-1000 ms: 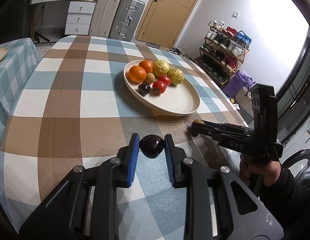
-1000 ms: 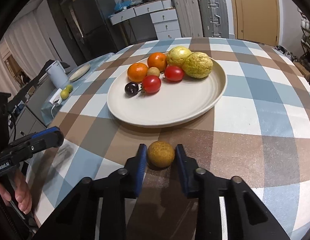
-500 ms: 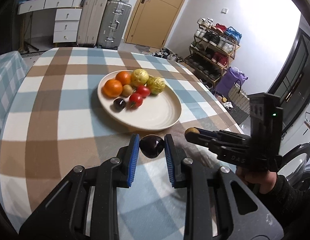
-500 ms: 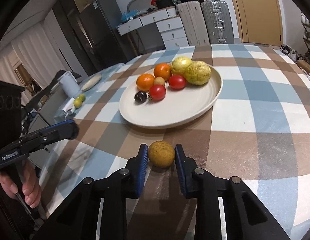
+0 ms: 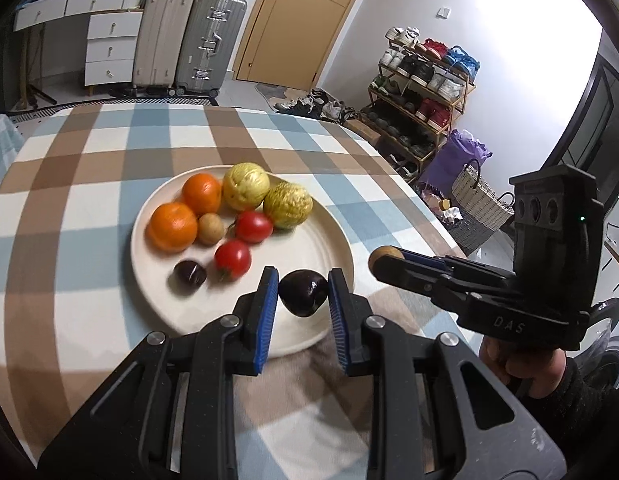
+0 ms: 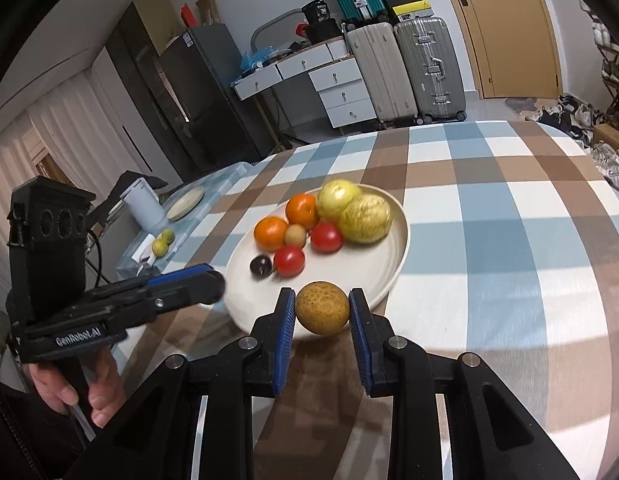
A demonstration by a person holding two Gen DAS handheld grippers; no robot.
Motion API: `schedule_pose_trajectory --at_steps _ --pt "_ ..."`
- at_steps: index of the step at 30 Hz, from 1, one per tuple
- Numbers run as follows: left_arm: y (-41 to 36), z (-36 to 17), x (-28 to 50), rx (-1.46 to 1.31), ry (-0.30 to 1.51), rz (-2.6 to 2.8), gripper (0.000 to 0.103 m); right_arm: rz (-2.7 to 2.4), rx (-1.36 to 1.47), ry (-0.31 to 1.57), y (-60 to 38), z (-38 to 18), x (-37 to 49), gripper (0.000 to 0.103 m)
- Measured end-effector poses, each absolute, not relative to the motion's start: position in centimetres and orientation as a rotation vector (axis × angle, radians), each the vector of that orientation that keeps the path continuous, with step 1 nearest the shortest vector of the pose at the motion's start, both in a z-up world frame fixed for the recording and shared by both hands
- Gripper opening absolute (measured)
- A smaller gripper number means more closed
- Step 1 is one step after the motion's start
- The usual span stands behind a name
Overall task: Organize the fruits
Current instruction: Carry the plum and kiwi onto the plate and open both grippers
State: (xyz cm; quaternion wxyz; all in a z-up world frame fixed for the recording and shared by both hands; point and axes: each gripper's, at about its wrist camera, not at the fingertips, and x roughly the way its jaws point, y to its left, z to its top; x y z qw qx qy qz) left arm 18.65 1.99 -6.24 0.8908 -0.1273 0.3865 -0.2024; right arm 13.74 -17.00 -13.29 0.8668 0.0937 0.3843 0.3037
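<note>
Left gripper clamps a dark plum, tip pointing down; right gripper pinches a brown fruit above the plate, near its right rim, oranges and tomatoes inside.

Left of the wooden door stand suitcases and white drawers; right, a shoe rack against the white wall

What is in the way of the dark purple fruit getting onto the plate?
Nothing visible. The left gripper holds the dark fruit above the plate's bare near side. The other fruits, nearest the red tomato, sit farther back and left.
</note>
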Motion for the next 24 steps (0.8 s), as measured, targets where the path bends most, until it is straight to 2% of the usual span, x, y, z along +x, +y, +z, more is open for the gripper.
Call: schedule_pose_trajectory --at_steps 9,24 --pt "0.6 -8.0 24.2 -0.241 0.849 -0.432 0.023 0.665 0.178 0.826 -15.9 -13.4 18.0 0.027" --pt "-0.9 -10.6 27.5 -0.203 0.898 -0.451 0.023 0.655 0.233 0.919 -15.8 -15.9 22.5 0.028"
